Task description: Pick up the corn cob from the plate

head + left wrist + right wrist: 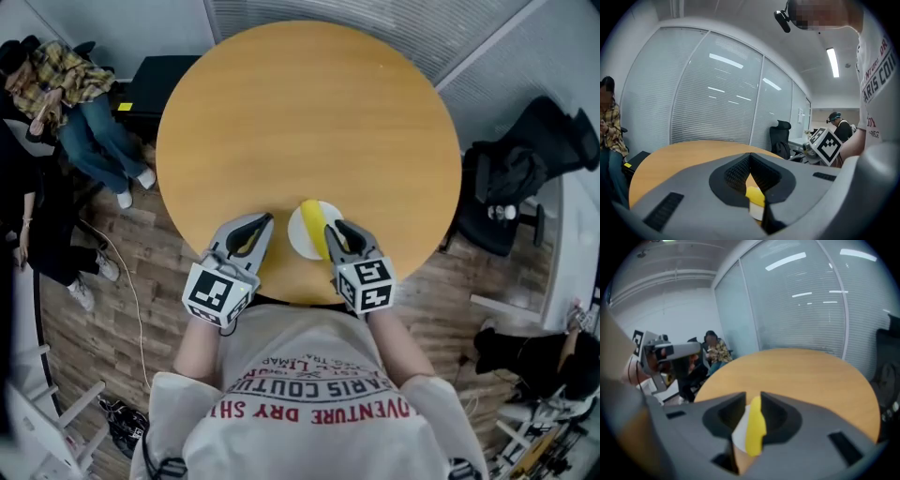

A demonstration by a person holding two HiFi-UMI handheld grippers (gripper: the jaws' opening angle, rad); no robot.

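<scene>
A yellow corn cob [310,223] lies on a small white plate [300,240] near the front edge of the round wooden table [309,122]. My right gripper [331,228] hovers at the plate's right side, jaws a narrow gap apart. In the right gripper view the corn cob [754,430] and plate [739,433] show through that gap at the right gripper [753,397], with no pad pressing on the cob. My left gripper [266,220] sits just left of the plate, tips together and holding nothing. The left gripper [750,155] frames the corn cob [755,196] and plate [757,212] below its shut tips.
A seated person [66,94] and a black box [164,80] are beyond the table's left side. A black office chair [525,169] with a bag stands at the right. Glass walls with blinds surround the room.
</scene>
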